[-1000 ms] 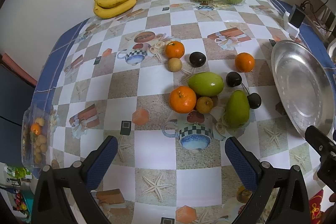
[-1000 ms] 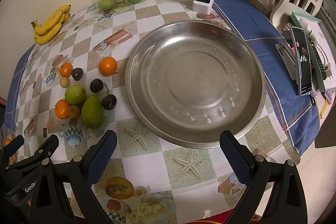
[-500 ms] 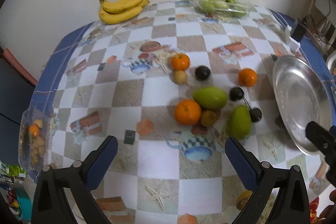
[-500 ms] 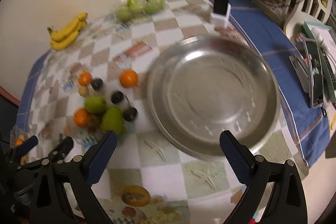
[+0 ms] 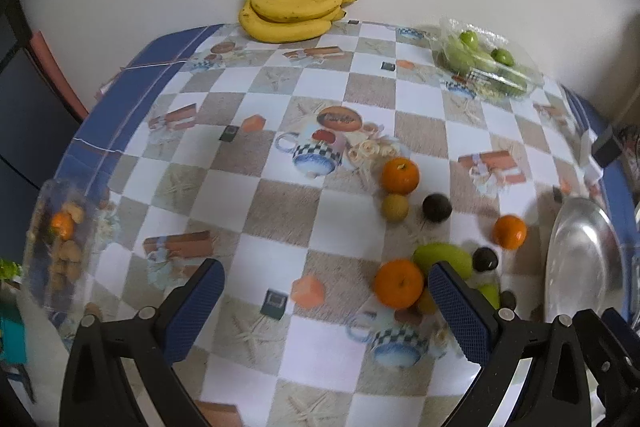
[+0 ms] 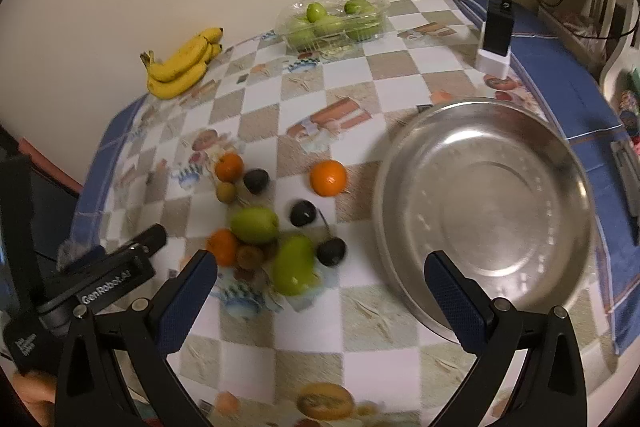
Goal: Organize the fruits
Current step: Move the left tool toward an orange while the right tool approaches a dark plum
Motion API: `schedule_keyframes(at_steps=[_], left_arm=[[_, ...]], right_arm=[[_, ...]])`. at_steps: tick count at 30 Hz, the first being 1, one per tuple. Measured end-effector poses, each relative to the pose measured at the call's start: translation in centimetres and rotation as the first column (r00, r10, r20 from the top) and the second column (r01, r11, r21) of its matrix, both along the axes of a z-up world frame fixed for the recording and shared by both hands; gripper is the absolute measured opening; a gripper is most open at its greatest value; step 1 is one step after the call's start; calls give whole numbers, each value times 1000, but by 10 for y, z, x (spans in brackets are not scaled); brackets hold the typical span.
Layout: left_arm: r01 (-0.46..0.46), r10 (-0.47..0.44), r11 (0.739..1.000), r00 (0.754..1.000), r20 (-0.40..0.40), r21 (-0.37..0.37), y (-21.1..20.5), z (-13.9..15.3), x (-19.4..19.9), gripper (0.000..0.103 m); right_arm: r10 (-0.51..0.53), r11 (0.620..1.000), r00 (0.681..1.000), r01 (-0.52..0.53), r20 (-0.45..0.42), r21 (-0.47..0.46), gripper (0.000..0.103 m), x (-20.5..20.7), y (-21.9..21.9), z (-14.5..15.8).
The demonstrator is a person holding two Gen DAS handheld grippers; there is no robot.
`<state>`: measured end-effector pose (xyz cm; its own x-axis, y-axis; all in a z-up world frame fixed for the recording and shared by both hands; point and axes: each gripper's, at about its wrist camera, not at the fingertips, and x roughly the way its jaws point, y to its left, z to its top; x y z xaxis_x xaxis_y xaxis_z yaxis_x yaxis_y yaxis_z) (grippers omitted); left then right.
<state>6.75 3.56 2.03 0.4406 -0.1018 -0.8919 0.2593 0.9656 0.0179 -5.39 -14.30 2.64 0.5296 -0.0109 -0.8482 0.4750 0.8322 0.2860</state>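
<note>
A loose cluster of fruit lies on the checked tablecloth: oranges [image 5: 399,283] [image 6: 328,177], green mangoes [image 6: 293,265] [image 5: 442,259], dark plums [image 6: 303,213] and small brown fruits [image 5: 394,207]. A large steel plate [image 6: 484,211] lies right of them; its edge shows in the left wrist view [image 5: 580,259]. My left gripper [image 5: 326,307] is open and empty, above the table just left of the cluster. My right gripper [image 6: 320,297] is open and empty, above the table in front of the cluster and plate. The left gripper's body [image 6: 108,275] shows in the right wrist view.
A banana bunch [image 5: 292,13] [image 6: 182,65] lies by the back wall. A clear box of green fruit [image 5: 486,59] [image 6: 334,17] sits at the back. A black charger on a white base [image 6: 496,41] stands behind the plate. A clear fruit box [image 5: 60,243] sits at the table's left edge.
Both grippers have swung left: the left one now faces the table's left half with the cluster at its right finger; the right one now faces the cluster, the plate shifted right. Both stay open.
</note>
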Motion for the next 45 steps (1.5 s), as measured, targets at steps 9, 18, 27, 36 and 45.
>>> schedule_keyframes(at_steps=[9,18,27,36,45], left_arm=[[44,-43,998,999,23,-45,-17,3,24,103],[68,-73,996,994,-78,-65,-21,-21,39,103],[51,-75,991,979,-188,-128,-21,-43,33,94],[27,-63,988,971,-230,-154,-21,-55,31,81],[58,-101,983,961,-257,-172,-32,-61,25,71]], right_arm=[[-27,999,1000,27,10,45,103,24,-13,-4],[-8,1000,999,9,-50,28,103,50,-17,-21],[15,998,993,-7,-119,64,95,45,-14,-37],[45,994,981,-25,-189,106,46,44,-5,-56],[35,993,975,-11,-218,114,36,45,-8,-65]])
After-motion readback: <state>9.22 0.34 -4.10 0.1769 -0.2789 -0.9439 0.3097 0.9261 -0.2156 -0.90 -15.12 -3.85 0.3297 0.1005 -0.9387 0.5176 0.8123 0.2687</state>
